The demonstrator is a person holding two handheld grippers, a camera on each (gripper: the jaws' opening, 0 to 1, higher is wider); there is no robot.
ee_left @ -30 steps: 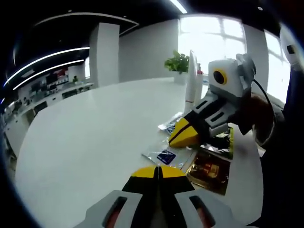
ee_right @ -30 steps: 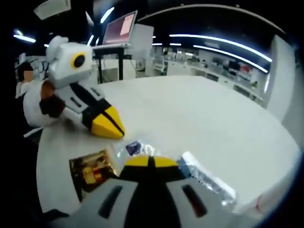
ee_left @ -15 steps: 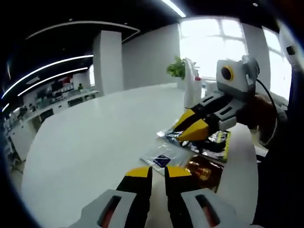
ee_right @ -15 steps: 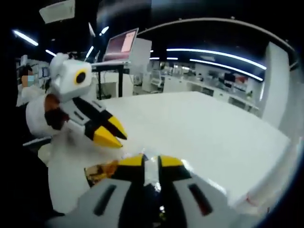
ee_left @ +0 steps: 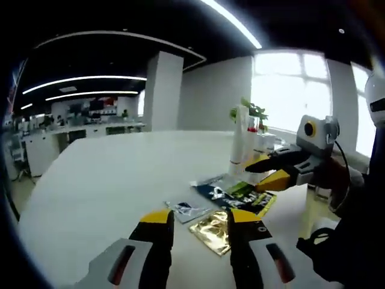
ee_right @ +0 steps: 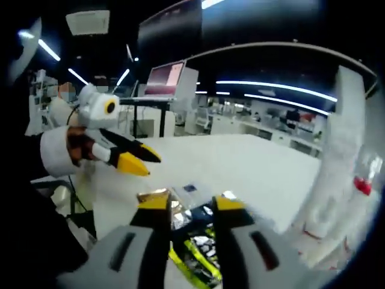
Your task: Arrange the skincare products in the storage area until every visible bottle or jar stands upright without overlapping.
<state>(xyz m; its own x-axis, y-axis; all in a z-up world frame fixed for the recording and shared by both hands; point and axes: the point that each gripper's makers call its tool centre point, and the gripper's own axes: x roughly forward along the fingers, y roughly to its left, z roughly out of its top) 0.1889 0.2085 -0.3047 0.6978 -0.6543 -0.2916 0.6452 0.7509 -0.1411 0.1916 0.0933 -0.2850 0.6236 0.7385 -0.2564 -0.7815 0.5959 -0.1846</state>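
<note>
Flat sachets lie on the white table (ee_left: 108,180): a gold foil sachet (ee_left: 212,229), a small clear one with a blue label (ee_left: 183,209) and a dark green-yellow one (ee_left: 237,192). A tall white tube (ee_left: 240,135) stands upright behind them, beside other white bottles (ee_left: 263,144). My left gripper (ee_left: 195,223) is open just above the gold sachet. My right gripper (ee_right: 191,208) is open over the sachets (ee_right: 192,244) too, with a white tube (ee_right: 334,162) close at its right. Each gripper shows in the other's view: the right gripper (ee_left: 274,174), the left gripper (ee_right: 137,161).
A potted green plant (ee_left: 252,111) stands behind the tube by bright windows. A laptop (ee_right: 168,78) sits on a stand beyond the table. A person's gloved hand (ee_right: 63,150) holds the left gripper. The table stretches wide and bare to the left.
Both grippers have gone from shut to open and have lifted back from the sachets. The views rose and levelled, bringing the standing tube and bottles into sight.
</note>
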